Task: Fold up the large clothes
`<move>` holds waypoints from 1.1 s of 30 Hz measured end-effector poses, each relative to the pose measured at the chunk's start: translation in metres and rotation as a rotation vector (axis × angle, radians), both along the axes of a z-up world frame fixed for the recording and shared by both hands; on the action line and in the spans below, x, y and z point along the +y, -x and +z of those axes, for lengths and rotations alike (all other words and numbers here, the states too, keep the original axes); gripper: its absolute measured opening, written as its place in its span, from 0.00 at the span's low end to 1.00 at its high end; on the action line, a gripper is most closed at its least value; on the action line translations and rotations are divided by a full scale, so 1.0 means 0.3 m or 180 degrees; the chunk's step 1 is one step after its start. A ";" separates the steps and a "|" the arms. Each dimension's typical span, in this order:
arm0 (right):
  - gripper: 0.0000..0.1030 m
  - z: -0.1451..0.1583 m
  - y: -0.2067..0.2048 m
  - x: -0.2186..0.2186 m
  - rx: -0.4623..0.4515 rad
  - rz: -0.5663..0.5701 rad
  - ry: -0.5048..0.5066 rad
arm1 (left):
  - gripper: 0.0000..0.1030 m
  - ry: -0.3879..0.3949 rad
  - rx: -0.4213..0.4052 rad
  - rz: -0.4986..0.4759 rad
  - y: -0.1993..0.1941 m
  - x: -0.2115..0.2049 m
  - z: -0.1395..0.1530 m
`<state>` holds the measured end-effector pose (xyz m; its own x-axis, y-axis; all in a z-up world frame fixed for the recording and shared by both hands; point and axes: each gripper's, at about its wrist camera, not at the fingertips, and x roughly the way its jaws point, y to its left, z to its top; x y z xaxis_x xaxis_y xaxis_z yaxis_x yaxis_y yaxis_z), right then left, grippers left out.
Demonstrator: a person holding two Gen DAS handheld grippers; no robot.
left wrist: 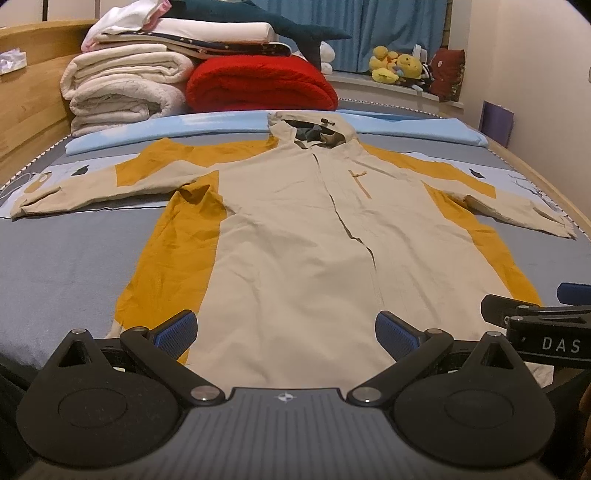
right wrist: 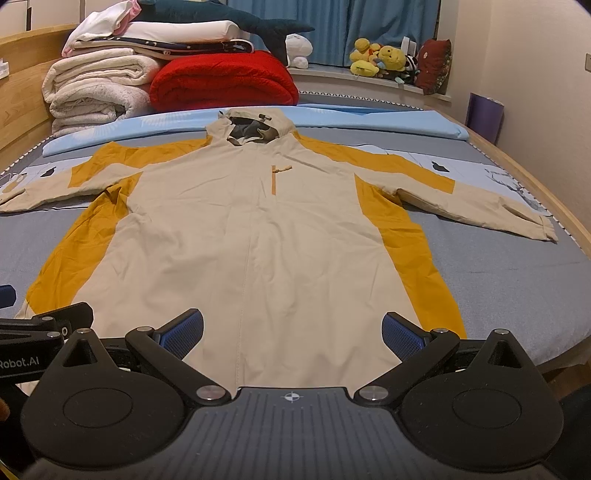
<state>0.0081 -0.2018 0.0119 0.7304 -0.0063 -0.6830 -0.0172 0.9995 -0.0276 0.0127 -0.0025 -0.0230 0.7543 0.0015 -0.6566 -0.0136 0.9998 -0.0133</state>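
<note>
- The left gripper [left wrist: 286, 334] sat at the bottom centre of its own view, jaws spread wide, with nothing between the blue pads [left wrist: 177, 334].
- The right gripper [right wrist: 291, 332] sat the same way at the bottom centre of its view, jaws wide apart and empty, blue pads [right wrist: 402, 336] facing inward.
- Each tool showed in the other's camera: part of the right one at the lower right edge of the left view, part of the left one at the lower left edge of the right view, so the two were side by side.
- Both were above the near hem of the jacket [left wrist: 295, 229], with the hem running under the fingers in each view.
- The jacket [right wrist: 251, 221], beige with mustard side and shoulder panels, lay flat, front up, filling the middle of both frames, sleeves stretched out to left and right, hood toward the top.
- It lay on a grey bed [left wrist: 66, 266] with a light blue strip across the upper middle.
- Beyond the hood, in the upper left, stood a stack of white folded blankets [left wrist: 122, 85] beside a red blanket [left wrist: 258, 85].
- In the upper right, yellow plush toys [right wrist: 376, 57] sat on a ledge before a blue curtain [right wrist: 388, 22].
</note>
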 end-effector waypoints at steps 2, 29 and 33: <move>0.99 -0.001 -0.002 0.000 0.0001 0.0002 -0.0001 | 1.00 0.0005 0.0008 0.0011 0.000 0.002 0.001; 0.99 0.007 0.001 0.014 -0.0091 0.0076 0.0018 | 1.00 0.0032 0.0021 0.0010 0.003 0.006 0.004; 0.99 0.008 0.001 0.014 -0.0095 0.0080 0.0018 | 1.00 0.0028 0.0016 0.0006 0.004 0.006 0.005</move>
<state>0.0077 -0.1974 0.0143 0.7505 0.0084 -0.6609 -0.0413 0.9986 -0.0342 0.0117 -0.0008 -0.0215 0.7510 -0.0028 -0.6603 -0.0157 0.9996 -0.0221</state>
